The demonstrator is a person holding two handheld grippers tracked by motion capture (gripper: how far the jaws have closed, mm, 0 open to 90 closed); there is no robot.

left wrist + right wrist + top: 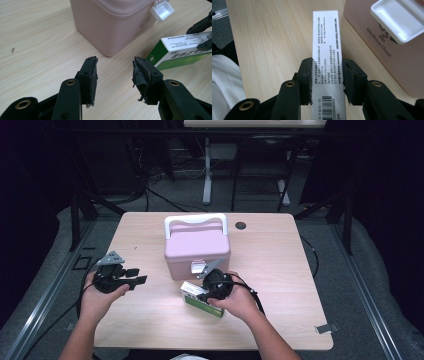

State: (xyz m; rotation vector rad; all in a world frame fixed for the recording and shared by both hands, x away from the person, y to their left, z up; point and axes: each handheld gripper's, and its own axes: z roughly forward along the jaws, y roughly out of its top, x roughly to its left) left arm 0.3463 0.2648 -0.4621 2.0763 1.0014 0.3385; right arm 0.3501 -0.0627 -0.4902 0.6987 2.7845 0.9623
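The green and white box (325, 50) sits between the pads of the right hand-held gripper (327, 80), which pinch its sides, low over the wooden surface (280, 270). A barcode and small print show on its white face. Just beyond is the smooth pink chest (387, 50), marked "Medicine Chest", with a white latch (398, 18). The left hand-held gripper (115, 75) has its jaws apart, holding nothing.

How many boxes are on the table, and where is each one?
2. The pink medicine chest stands mid-table; the green-and-white carton lies just before it, held in the right gripper. Others may be hidden inside the chest.
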